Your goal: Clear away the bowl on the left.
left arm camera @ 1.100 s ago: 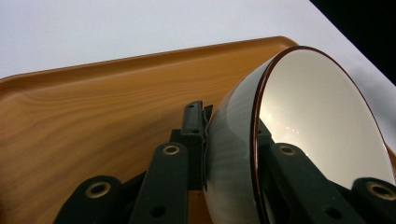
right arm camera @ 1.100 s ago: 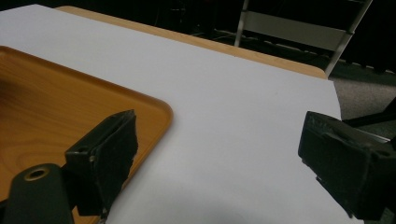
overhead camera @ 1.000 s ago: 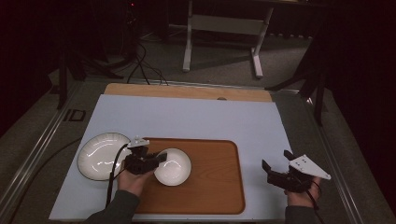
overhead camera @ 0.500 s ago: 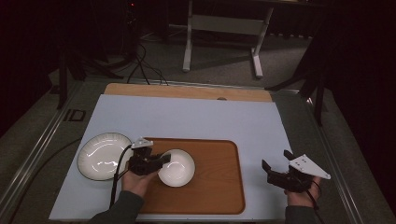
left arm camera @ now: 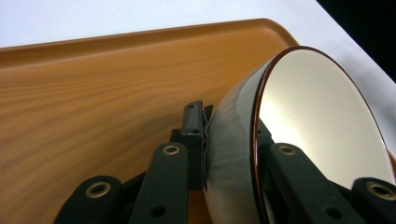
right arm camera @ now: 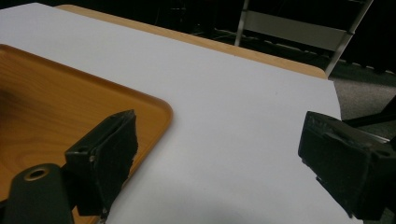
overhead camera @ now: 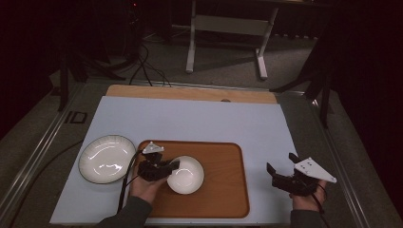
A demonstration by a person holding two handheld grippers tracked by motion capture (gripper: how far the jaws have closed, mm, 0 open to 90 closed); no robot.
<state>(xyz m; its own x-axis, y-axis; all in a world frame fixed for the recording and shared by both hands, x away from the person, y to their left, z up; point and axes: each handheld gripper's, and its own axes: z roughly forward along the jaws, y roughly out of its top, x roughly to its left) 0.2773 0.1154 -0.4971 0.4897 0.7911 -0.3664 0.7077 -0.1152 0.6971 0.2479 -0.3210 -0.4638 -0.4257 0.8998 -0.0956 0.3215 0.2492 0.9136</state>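
White bowl (overhead camera: 186, 174) with brown rim, tilted, over the wooden tray (overhead camera: 223, 190).

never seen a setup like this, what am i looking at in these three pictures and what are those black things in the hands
A person sits at a table and holds a hand-held grasping tool in each hand; each one has two black jaws.

The high view is taken from above the person's side and looks down on the table. The other two pictures come from small cameras that ride on the tools and look along their jaws.

On the pale surface lie a wooden tray and, left of it, a white plate.

The left tool is clamped on the rim of a white bowl, one jaw inside and one outside, as the left gripper view shows up close. The bowl is over the tray and looks tilted there.

The right tool is at the right of the tray, jaws wide apart, with nothing between them.
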